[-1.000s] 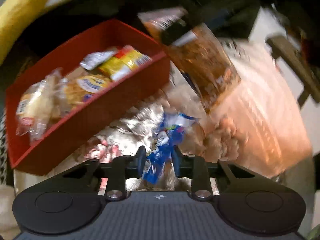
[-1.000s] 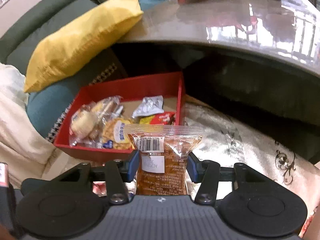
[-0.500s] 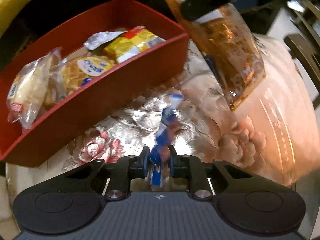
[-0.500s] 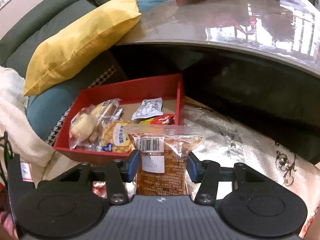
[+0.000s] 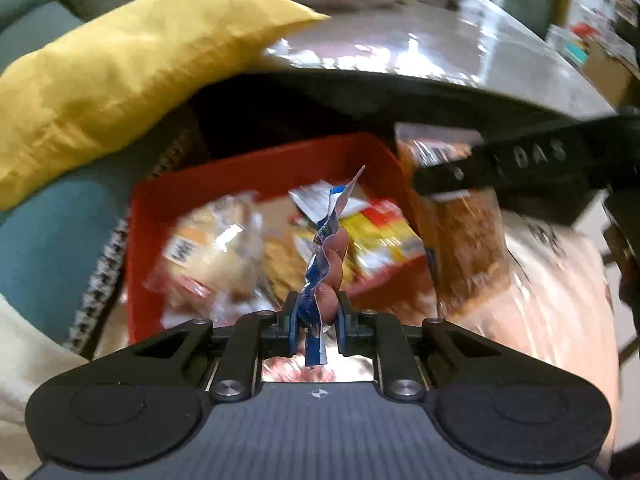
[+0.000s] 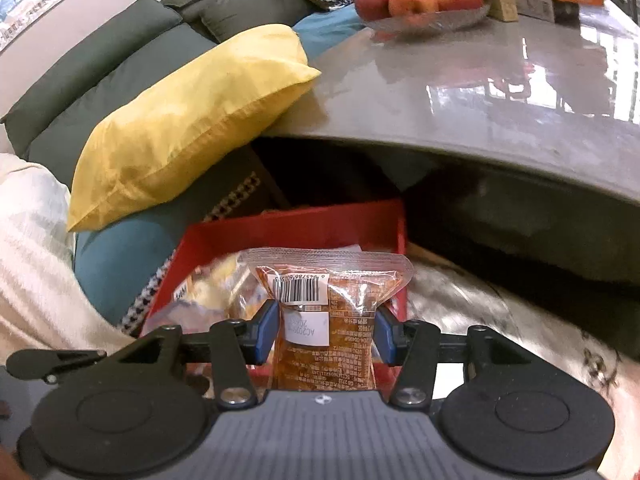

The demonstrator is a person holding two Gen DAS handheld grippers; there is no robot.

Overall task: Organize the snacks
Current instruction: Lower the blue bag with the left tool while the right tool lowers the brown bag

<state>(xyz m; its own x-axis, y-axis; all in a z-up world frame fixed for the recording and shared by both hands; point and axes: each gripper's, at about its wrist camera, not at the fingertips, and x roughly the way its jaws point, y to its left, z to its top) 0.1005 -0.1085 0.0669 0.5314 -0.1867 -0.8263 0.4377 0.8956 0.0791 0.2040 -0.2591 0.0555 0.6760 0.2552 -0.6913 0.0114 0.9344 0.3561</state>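
Snack packets, two of them, both in the air just short of the red tray (image 5: 256, 168). Blue sausage packet (image 5: 324, 264) pinched at its lower end in the left hand-held gripper (image 5: 316, 316), jaws nearly together on the thin foil, upper end standing free and twisted above the pads. Orange-brown sealed pouch (image 6: 324, 320) clamped across its middle by the right hand-held gripper (image 6: 326, 330), blue pads (image 6: 267, 332) pressing both sides, barcode end pointing forward, jaws only partly apart to fit the pouch width.

Likely light, both. Sausage packet: limp, crinkled, slippery film with lumpy contents; prone to swinging and slipping through a narrow pinch, so best gripped over a sausage bulge rather than on the flat sealed edge. Pouch: soft, air-puffed, somewhat squashable; contents possibly crumbly, so a gentle squeeze across the filled body, not the clear crimped seal, seems wisest.

Tray resting on the patterned cloth (image 6: 460, 308) below the grey counter (image 6: 500, 88), already holding clear-wrapped bread (image 5: 208, 256), a yellow-red packet (image 5: 380, 236) and a silvery sachet (image 5: 312, 200). Free room hard to judge through the blur; right-hand corner looks least crowded. Risk on release: light film clinging to a pad, or landing on the tray wall and sliding out.
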